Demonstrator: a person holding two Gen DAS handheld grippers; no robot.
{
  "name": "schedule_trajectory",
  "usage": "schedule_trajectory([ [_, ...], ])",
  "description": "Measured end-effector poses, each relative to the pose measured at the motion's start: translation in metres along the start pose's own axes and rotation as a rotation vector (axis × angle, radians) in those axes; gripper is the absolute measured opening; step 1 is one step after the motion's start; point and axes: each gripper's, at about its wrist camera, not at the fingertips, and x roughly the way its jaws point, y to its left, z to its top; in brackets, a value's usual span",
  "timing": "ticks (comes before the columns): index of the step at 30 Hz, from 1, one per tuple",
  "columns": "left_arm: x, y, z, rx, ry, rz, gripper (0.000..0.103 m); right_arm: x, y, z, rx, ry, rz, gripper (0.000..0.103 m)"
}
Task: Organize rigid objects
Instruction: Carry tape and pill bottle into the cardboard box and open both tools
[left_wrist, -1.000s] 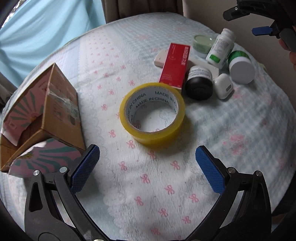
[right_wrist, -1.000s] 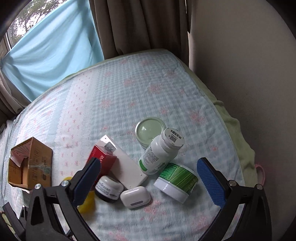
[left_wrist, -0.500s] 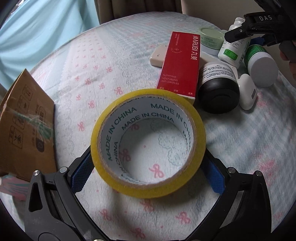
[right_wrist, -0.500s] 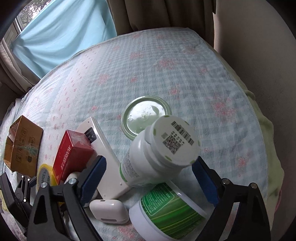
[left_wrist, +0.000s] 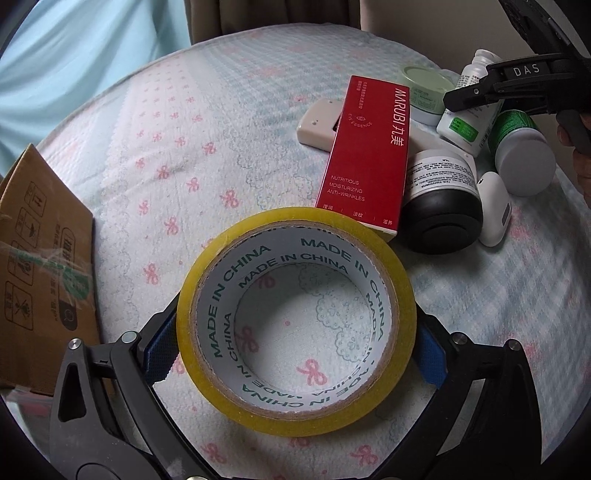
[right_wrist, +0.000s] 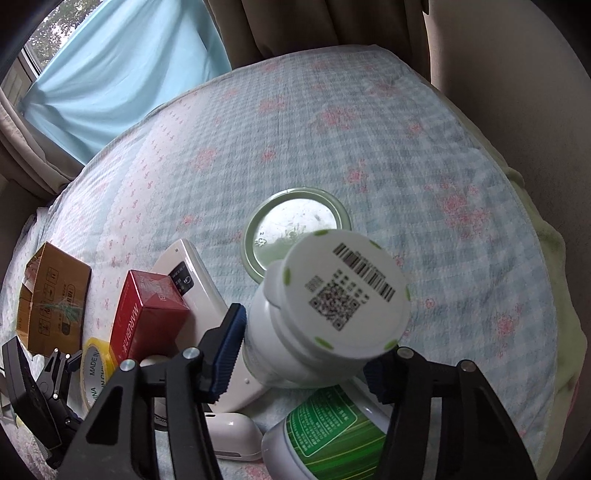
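Observation:
A yellow tape roll (left_wrist: 295, 321) lies flat on the bed cloth, between the blue pads of my left gripper (left_wrist: 293, 350), which has closed on its sides. It also shows in the right wrist view (right_wrist: 94, 363). My right gripper (right_wrist: 303, 350) is shut on a white pill bottle (right_wrist: 325, 314) with a barcode cap; the bottle also shows in the left wrist view (left_wrist: 469, 118). Around the bottle lie a red box (left_wrist: 369, 155), a black-lidded jar (left_wrist: 441, 199), a white earbud case (left_wrist: 495, 210), a green-labelled tub (right_wrist: 328, 428), a pale green lid (right_wrist: 295, 229) and a white remote (right_wrist: 195, 280).
A brown cardboard box (left_wrist: 40, 280) stands at the left on the patterned bedspread (left_wrist: 207, 122); it also shows in the right wrist view (right_wrist: 51, 295). A wall runs along the right side and curtains hang behind the bed.
My left gripper moved forward around the tape roll and closed on it. My right gripper came down over the white bottle and shut on it.

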Motion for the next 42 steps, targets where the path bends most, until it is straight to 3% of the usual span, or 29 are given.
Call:
schedule_trajectory([
  [15, -0.033, 0.001, 0.005, -0.044, -0.064, 0.013, 0.100, -0.024, 0.008, 0.001, 0.010, -0.050, -0.010, 0.048],
  [25, -0.093, 0.014, 0.028, -0.148, -0.132, 0.007, 0.100, -0.078, 0.031, 0.009, 0.007, -0.123, -0.028, 0.048],
  [35, -0.200, 0.063, 0.072, -0.234, -0.199, 0.067, 0.100, -0.156, 0.098, 0.031, -0.031, -0.140, -0.018, 0.048],
  [42, -0.256, 0.133, 0.062, -0.283, -0.185, 0.146, 0.100, -0.178, 0.184, 0.038, -0.106, -0.120, 0.041, 0.048],
])
